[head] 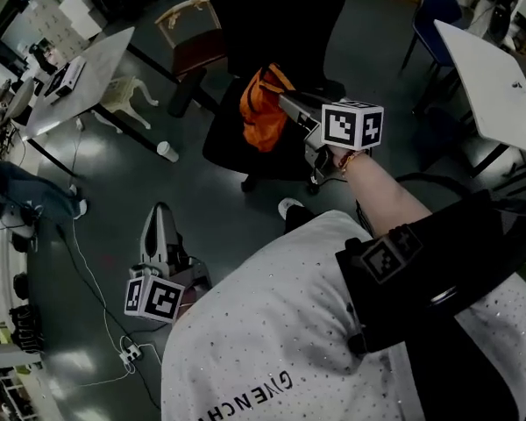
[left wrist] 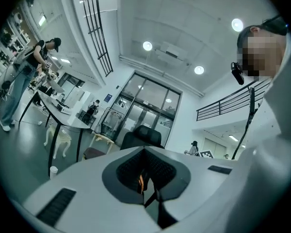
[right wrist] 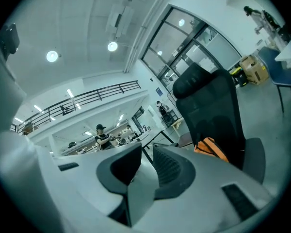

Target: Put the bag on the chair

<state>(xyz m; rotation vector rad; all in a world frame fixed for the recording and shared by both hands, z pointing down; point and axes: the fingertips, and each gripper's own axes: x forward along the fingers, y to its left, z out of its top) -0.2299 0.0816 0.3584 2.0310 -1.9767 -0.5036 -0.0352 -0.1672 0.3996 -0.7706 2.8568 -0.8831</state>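
Note:
An orange bag (head: 261,110) lies on the seat of a black office chair (head: 223,144), leaning toward its backrest. My right gripper (head: 286,104) hovers right beside the bag at its right edge. In the right gripper view its jaws (right wrist: 147,149) stand apart with nothing between them, and the bag (right wrist: 211,148) shows off to the right on the chair (right wrist: 208,101). My left gripper (head: 160,214) hangs low at the left, far from the chair, pointing at it. Its jaws (left wrist: 144,152) are together and empty; the chair (left wrist: 141,136) shows beyond them.
White tables stand at the left (head: 79,77) and the right (head: 495,77). A wooden stool (head: 188,33), a blue chair (head: 438,7) and a paper cup (head: 167,151) on the floor surround the chair. Cables and a power strip (head: 130,353) lie near my feet.

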